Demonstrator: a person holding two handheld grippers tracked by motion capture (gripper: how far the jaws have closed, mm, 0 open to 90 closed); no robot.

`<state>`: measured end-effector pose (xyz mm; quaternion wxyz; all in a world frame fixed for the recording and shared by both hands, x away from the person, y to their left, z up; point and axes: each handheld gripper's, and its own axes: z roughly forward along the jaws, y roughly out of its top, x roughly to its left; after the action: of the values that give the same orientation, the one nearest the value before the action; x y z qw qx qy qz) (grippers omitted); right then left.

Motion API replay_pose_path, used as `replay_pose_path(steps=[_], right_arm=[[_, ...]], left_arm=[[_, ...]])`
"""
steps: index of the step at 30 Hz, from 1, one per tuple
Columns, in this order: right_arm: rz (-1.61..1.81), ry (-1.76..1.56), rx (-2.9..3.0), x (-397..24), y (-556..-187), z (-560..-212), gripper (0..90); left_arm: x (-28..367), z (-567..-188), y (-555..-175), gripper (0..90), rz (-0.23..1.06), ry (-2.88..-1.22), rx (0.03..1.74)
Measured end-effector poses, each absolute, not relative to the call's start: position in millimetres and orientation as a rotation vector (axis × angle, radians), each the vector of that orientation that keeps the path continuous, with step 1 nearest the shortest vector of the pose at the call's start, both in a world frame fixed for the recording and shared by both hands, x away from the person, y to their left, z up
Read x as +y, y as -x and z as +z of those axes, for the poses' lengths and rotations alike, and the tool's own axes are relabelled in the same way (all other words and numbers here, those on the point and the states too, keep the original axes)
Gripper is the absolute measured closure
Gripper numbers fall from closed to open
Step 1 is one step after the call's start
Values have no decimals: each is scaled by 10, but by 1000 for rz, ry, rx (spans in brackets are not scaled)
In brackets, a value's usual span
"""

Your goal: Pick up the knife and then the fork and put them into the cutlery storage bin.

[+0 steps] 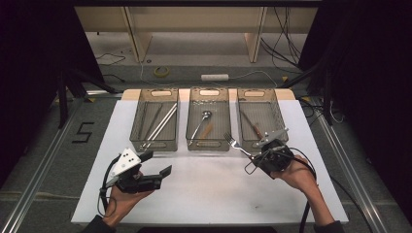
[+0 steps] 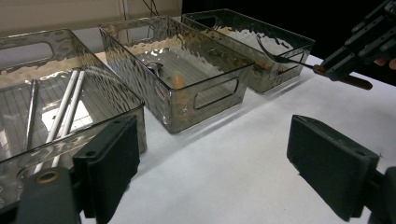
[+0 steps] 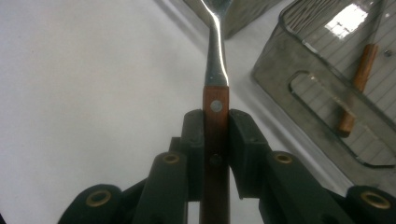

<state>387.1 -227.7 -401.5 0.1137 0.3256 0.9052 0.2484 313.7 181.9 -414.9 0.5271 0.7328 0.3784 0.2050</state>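
Fork (image 1: 236, 144) with shiny steel tines and riveted reddish wooden handle, clamped at the handle by the right gripper (image 1: 257, 158), tines pointing to ten o'clock above white table (image 1: 209, 189), before ribbed smoky plastic middle bin (image 1: 208, 141), left gripper (image 1: 158, 165) agape, empty, at seven o'clock

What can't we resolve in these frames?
- Fork tines: cut off by the top edge in the right gripper view.
- Cutlery in right bin: too small in the high view to tell types.
- Left bin contents: blurred by rippled wall in the left gripper view.
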Motion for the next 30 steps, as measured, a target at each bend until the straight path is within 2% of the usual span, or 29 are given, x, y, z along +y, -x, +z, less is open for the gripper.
replay_pose_path(steps=[30], right_arm=[[799, -1097, 2505, -2321, -4501, -3622, 775]], left_arm=[[1824, -4146, -3136, 168, 490, -1744, 905]])
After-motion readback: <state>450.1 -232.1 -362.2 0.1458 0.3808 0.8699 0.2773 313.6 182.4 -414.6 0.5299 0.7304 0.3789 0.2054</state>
